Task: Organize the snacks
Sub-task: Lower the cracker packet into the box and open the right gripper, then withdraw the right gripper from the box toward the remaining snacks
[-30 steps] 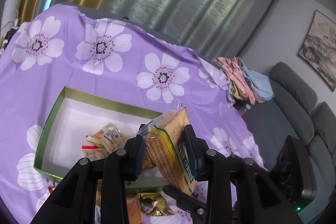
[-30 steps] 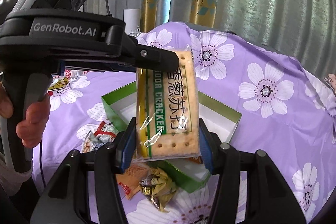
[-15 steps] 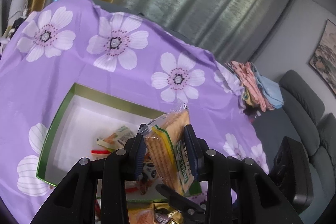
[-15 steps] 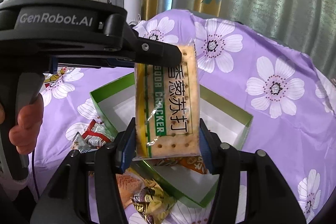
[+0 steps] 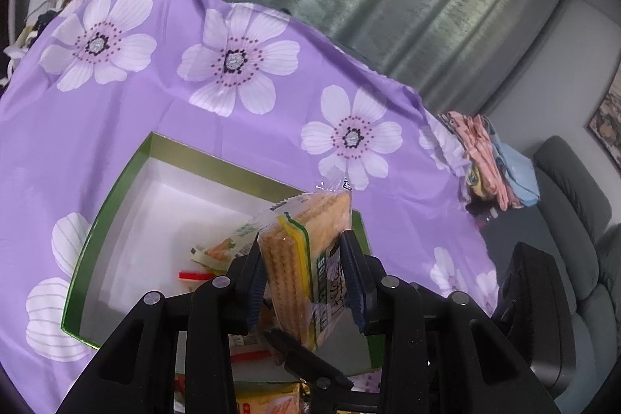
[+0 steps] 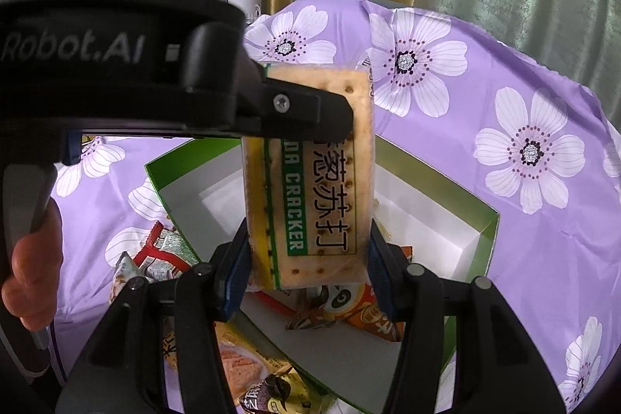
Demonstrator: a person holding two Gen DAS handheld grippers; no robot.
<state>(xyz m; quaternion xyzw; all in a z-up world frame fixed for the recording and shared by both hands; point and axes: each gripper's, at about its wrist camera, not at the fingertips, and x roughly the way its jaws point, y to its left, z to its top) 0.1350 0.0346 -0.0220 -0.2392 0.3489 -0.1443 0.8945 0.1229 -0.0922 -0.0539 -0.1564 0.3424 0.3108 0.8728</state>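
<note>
So the cracker pack (image 6: 310,177) is pinched by both at once: the right hand-held gripper (image 6: 306,258) is clamped on its lower end, and the left hand-held gripper (image 5: 308,274) is clamped across its faces higher up. It hangs in the air over the green box (image 5: 116,189), which sits on the purple flowered bench (image 5: 116,111) and already has a few snacks (image 6: 349,305) in it.

Biggest worry, I'd say: two grips on one stiff pack of brittle crackers. If the two hands drift or twist differently, the crackers could snap inside the wrapper. The wrapper looks glossy too, so once one side lets go the pack may swing or slide out of the other. And a drop from up here could land on the box rim or among the loose packets (image 6: 155,258) outside it.
</note>
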